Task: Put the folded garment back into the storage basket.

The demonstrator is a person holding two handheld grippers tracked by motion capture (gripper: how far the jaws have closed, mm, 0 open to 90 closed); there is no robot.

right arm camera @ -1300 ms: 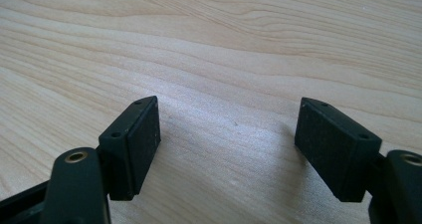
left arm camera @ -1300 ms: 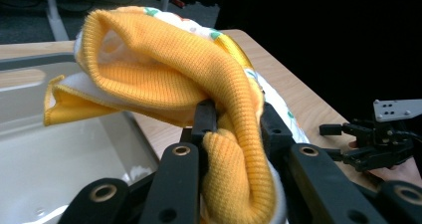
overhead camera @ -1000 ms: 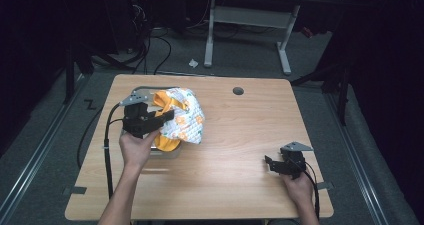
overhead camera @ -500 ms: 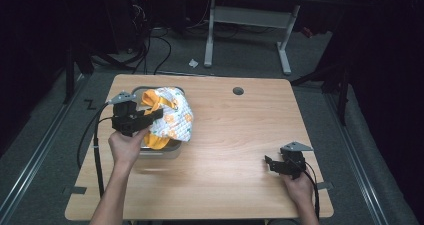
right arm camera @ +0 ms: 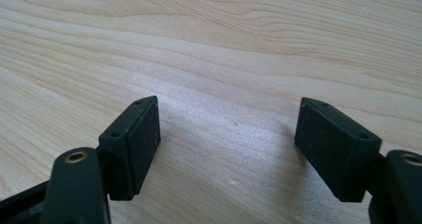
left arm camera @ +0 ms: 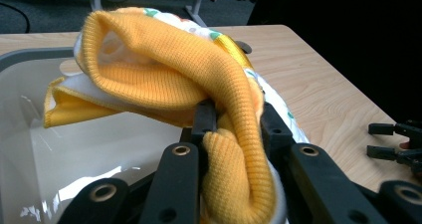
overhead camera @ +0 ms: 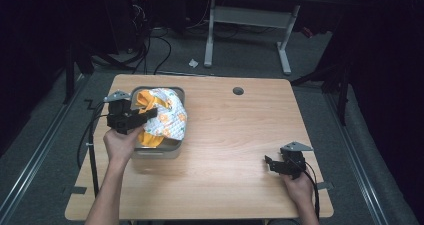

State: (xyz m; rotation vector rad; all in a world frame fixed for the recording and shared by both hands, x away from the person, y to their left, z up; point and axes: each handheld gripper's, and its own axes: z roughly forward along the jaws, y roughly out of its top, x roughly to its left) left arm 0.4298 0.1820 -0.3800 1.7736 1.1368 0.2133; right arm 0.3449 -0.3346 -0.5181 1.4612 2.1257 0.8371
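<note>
A bunched cloth point(overhead camera: 167, 119), orange knit on one side and white with small prints on the other, hangs over a grey bin point(overhead camera: 156, 153) at the table's left. My left gripper point(overhead camera: 149, 114) is shut on a fold of it. In the left gripper view the orange knit point(left arm camera: 164, 69) is pinched between the two jaws of that gripper point(left arm camera: 234, 115), above the bin's pale inside point(left arm camera: 74, 154). My right gripper point(overhead camera: 268, 164) rests near the table's front right with its jaws wide apart. Bare wood lies between its pads point(right arm camera: 142, 134).
The wooden table point(overhead camera: 240, 135) has a round cable hole point(overhead camera: 238, 91) near its far edge. A desk frame and cables stand on the dark floor beyond. The right gripper point(left arm camera: 393, 140) lies at the far right of the left gripper view.
My left hand has carried the cloth leftward and slightly down, from beside the bin to over it. The right hand has stayed put.
</note>
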